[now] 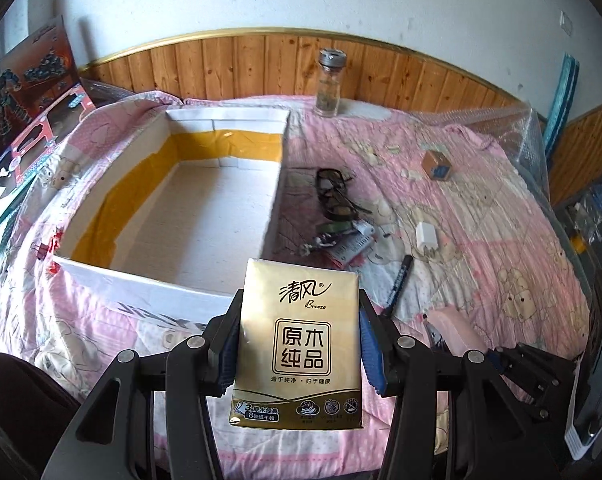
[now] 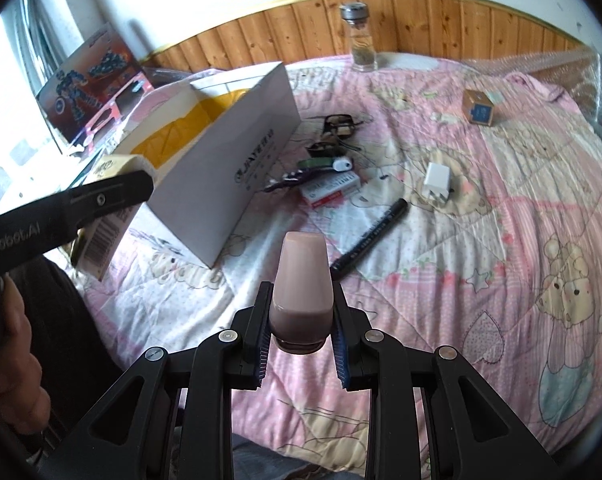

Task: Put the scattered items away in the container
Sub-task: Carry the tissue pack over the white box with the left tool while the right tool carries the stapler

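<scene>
The task looks barely begun: the white cardboard box with yellow tape along its inner walls (image 1: 173, 184), which serves as the container, lies open on the pink quilted bedspread printed with cartoon bears (image 1: 481, 216), and the part of its floor that the left wrist view shows is bare. Two items are in hand but not yet inside. The left tongs (image 1: 299, 344) are closed on a gold plastic-wrapped pack of paper tissues (image 1: 301, 344), held upright just short of the box's near wall. The right tongs (image 2: 301, 320) are clamped on a smooth pale pink rounded object (image 2: 303, 284), whose identity I cannot tell, raised over the quilt to the right of the box. Left on the bed, near the box's right side, is a small heap: dark-framed glasses (image 1: 333, 192), a green-and-white small item (image 2: 325, 163), a flat red-and-white packet (image 2: 331, 192) and a purple thing too small to name. Further right lie a black marker pen (image 2: 371, 236), a white plug-in charger block (image 2: 437, 186) and a small brown cardboard cube with a blue label (image 2: 478, 107). A clear glass bottle with a metal lid (image 1: 329, 84) stands by the wooden wall panel; whether it counts as clutter is unclear. By my judgement, nearly everything remains to be done, starting with dropping the two held items.
</scene>
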{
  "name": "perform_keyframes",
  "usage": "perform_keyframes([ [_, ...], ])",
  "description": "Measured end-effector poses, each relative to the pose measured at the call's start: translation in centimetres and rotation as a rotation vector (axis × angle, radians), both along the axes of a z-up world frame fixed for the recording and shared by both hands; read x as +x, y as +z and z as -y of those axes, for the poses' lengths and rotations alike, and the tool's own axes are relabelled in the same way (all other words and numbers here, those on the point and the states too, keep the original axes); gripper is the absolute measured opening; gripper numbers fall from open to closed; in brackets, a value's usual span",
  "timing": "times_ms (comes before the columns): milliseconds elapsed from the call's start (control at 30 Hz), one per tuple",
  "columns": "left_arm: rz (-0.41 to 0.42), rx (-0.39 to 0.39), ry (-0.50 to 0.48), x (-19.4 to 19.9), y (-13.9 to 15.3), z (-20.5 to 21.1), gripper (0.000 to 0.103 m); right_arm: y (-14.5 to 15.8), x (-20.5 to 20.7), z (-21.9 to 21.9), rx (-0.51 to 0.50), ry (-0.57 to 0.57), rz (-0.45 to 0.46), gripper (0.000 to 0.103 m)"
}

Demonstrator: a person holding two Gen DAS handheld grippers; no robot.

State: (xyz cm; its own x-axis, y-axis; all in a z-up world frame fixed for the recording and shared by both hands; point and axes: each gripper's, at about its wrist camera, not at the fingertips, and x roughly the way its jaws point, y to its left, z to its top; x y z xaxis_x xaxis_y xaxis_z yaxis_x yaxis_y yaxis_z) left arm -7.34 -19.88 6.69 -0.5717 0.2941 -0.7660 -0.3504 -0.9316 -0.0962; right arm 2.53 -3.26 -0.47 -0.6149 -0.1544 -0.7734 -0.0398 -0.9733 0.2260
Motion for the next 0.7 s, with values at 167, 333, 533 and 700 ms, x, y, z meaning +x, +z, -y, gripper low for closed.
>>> perform_keyframes([
  [167, 0.005, 0.027, 0.015, -0.5, 0.5, 1.5, 0.051, 0.6, -0.4, 1.5, 0.013, 0.023, 0.003, 0.028],
  [333, 0.019, 0.065, 0.028, -1.3, 0.8, 2.8, 0.051, 1.4, -1.1, 3.0, 0.019, 0.045, 0.002, 0.028],
  [533, 0.003, 0.054, 0.075, -2.5, 1.5, 5.1, 0.051, 2.5, -2.2, 4.8, 0.034, 0.077, -0.008, 0.028],
  [700, 0.001, 0.053, 0.120, -3.5, 1.8, 7.6, 0.051, 3.4, -3.4, 6.4, 0.038, 0.107, -0.020, 0.028],
])
